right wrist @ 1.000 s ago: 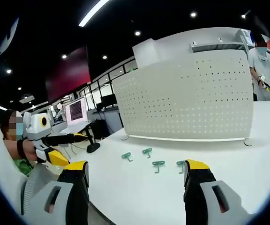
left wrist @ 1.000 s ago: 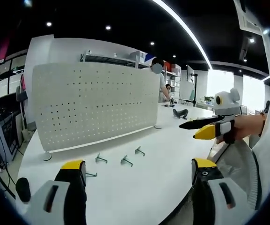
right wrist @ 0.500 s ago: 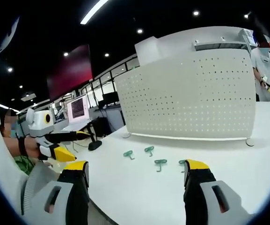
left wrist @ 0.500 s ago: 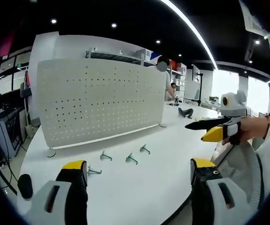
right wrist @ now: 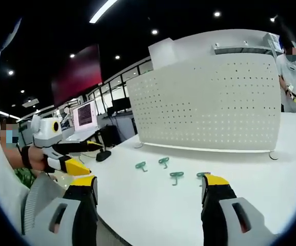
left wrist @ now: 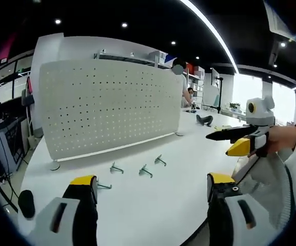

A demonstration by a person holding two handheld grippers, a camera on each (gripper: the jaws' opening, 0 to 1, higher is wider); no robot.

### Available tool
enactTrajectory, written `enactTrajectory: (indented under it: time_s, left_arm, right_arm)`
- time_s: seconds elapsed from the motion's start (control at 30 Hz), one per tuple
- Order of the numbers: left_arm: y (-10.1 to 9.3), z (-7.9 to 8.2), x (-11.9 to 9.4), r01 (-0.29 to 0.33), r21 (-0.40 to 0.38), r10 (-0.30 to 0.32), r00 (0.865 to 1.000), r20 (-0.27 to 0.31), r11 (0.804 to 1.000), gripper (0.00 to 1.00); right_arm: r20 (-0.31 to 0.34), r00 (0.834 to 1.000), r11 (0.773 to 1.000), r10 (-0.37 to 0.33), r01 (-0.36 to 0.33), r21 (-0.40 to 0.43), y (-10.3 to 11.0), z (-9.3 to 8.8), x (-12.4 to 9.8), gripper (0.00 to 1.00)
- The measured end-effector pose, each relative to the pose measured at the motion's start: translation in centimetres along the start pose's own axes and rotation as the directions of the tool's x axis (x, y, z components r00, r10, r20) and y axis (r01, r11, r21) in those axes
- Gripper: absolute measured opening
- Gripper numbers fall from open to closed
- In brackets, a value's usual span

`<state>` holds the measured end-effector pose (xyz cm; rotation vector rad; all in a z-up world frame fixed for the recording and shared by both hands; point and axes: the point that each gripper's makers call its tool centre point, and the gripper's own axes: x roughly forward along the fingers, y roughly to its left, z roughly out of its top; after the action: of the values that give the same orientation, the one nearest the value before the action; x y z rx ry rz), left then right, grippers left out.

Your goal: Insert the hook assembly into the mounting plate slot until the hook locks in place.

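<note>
While both grippers hover with jaws apart, nothing is held.
Four hooks (left wrist: pixel 146 171) lie on the desk (left wrist: pixel 153 205) ahead of the jaws, before the pegboard (left wrist: pixel 106 113).

The white table (left wrist: pixel 153 205) lies bare between both grippers and the 4 small hooks (right wrist: pixel 177 176), so the way forward to them is open. Behind the hooks the upright pegboard (right wrist: pixel 209 107) walls off the far side, standing on small feet. In the left gripper view, the right gripper (left wrist: pixel 230 141) hangs over the table's right edge, well apart from the hooks.
</note>
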<state>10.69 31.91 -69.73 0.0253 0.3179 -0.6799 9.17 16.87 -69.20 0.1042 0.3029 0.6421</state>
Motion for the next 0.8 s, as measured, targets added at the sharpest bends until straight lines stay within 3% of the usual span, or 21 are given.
enactTrajectory:
  time_s: [0.37, 0.47, 0.8]
  left_arm:
    - [1.0, -0.3, 0.8, -0.015, -0.012, 0.015, 1.0, -0.013, 1.0, 0.86]
    - [1.6, -1.2, 1.0, -0.031, -0.001, 0.031, 0.998, -0.061, 1.0, 0.84]
    - [3.6, -2.1, 1.1, -0.068, 0.033, 0.071, 0.99, -0.12, 0.997, 0.82]
  right_arm:
    - [-0.016, 1.0, 1.0, -0.002, 0.002, 0.006, 0.5, -0.6, -0.2, 0.85]
    - [-0.018, 1.0, 1.0, -0.005, 0.006, 0.018, 0.6, -1.0, -0.5, 0.85]
    - [-0.027, 1.0, 1.0, 0.004, -0.003, 0.026, 1.5, -1.4, -0.5, 0.85]
